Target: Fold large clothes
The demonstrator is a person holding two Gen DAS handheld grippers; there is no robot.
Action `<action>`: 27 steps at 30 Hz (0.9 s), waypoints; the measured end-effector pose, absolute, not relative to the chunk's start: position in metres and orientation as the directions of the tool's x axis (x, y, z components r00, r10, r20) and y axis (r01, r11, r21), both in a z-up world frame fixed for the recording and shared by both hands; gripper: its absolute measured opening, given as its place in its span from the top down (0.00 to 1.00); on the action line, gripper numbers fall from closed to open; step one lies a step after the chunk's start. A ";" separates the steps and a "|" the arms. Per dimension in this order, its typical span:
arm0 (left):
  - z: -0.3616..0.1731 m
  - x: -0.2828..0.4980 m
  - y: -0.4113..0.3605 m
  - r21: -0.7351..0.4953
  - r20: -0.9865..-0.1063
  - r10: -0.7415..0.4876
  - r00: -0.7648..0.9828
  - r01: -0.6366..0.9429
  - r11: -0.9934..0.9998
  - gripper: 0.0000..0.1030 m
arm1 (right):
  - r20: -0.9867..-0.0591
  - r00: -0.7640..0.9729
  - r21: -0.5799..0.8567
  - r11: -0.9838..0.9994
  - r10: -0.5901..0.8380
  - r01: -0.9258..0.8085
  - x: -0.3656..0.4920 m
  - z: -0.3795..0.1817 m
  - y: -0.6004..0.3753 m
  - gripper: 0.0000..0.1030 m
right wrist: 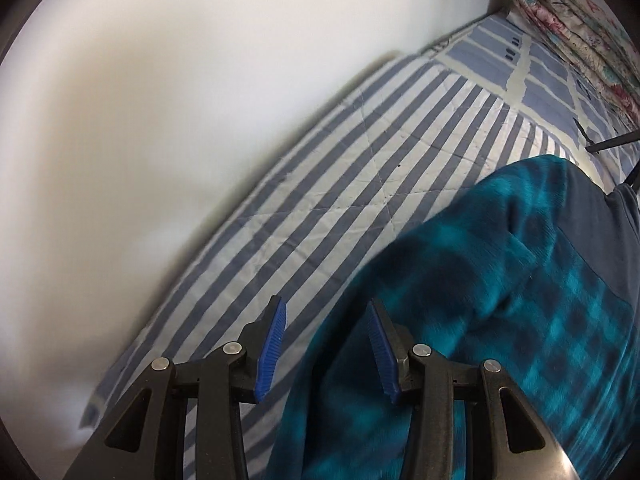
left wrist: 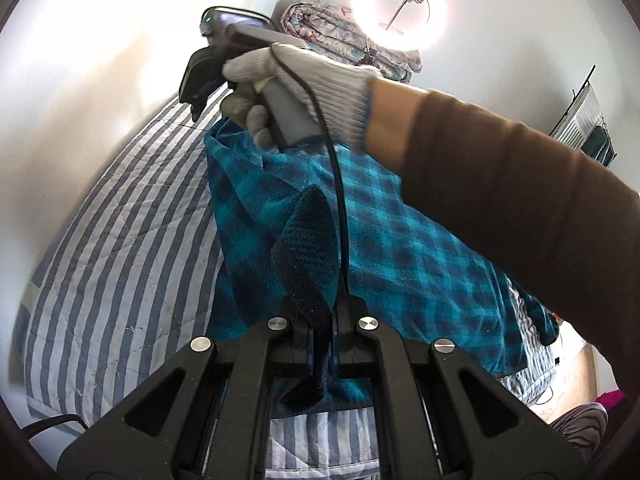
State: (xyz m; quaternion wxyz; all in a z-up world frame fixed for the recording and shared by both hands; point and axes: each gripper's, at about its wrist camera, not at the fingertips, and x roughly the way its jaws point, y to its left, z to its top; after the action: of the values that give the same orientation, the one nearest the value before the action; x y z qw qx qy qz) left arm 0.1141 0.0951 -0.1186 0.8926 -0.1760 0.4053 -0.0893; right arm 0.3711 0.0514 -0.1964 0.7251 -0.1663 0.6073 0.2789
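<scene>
Left tool (left wrist: 320,344), jaws pressed together on a dark, doubled-over edge of the teal plaid fleece garment (left wrist: 400,232), holds that edge lifted toward its own camera. Right tool (right wrist: 327,344), jaws partly apart with nothing between the blue pads (right wrist: 272,344), points steeply down at the bed; motion blur marks its view. In the left wrist view the right tool appears at the far end of the garment, carried by a gloved hand (left wrist: 304,88) whose brown sleeve (left wrist: 520,200) crosses above the cloth.

Garment: spread on the striped bedcover (right wrist: 360,168), its long axis running from the left tool's pinch away toward the head of the bed, where a rolled floral quilt (right wrist: 580,28) lies against the wall (right wrist: 160,80). A plain dark panel (right wrist: 592,232), perhaps a lining or hood, shows at its far right in the right wrist view.

Key relation: in the right wrist view the garment's curved edge passes directly under the right tool, the near pad over bare stripes and the far pad over fleece, so the edge lies between the jaws but apart from them. The right hand is thus the nearer one to the free end; the left already anchors the opposite end.

Judgement: the coming move probably calls for the right tool to descend onto that edge and close, giving two held points for a fold along the long axis. Whether the tool already touches the cloth cannot be told.
</scene>
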 end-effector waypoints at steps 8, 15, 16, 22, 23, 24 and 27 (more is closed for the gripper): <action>-0.117 0.109 0.094 -0.369 -0.694 -0.295 0.657 0.027 0.929 0.97 | -0.990 0.124 -0.024 0.795 0.064 -0.607 0.371 -0.228 0.061 0.76; -0.115 0.106 0.097 -0.356 -0.689 -0.290 0.665 0.039 0.934 0.97 | -0.960 0.118 0.166 0.857 0.253 -0.488 0.388 -0.195 0.022 1.00; -0.115 0.106 0.095 -0.350 -0.688 -0.288 0.666 0.043 0.936 0.97 | -0.945 0.117 0.222 0.862 0.305 -0.456 0.392 -0.185 0.011 1.00; -0.108 0.099 0.084 -0.297 -0.679 -0.278 0.680 0.092 0.951 0.97 | -0.853 0.168 0.418 0.839 0.495 -0.349 0.400 -0.137 -0.055 1.00; -0.109 0.099 0.083 -0.294 -0.681 -0.280 0.676 0.098 0.951 0.97 | -0.838 0.175 0.444 0.833 0.516 -0.331 0.399 -0.131 -0.068 1.00; -0.110 0.099 0.082 -0.296 -0.684 -0.286 0.672 0.102 0.950 0.97 | -0.818 0.184 0.478 0.822 0.545 -0.309 0.399 -0.126 -0.085 1.00; -0.114 0.098 0.076 -0.293 -0.694 -0.299 0.654 0.123 0.948 0.97 | -0.786 0.209 0.537 0.810 0.582 -0.236 0.398 -0.123 -0.131 1.00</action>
State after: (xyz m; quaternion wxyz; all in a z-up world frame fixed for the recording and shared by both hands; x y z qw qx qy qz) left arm 0.0982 0.0764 -0.1144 0.9028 -0.1106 0.3989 -0.1168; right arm 0.3979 -0.1311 -0.1234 0.7626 0.1522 0.5688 0.2680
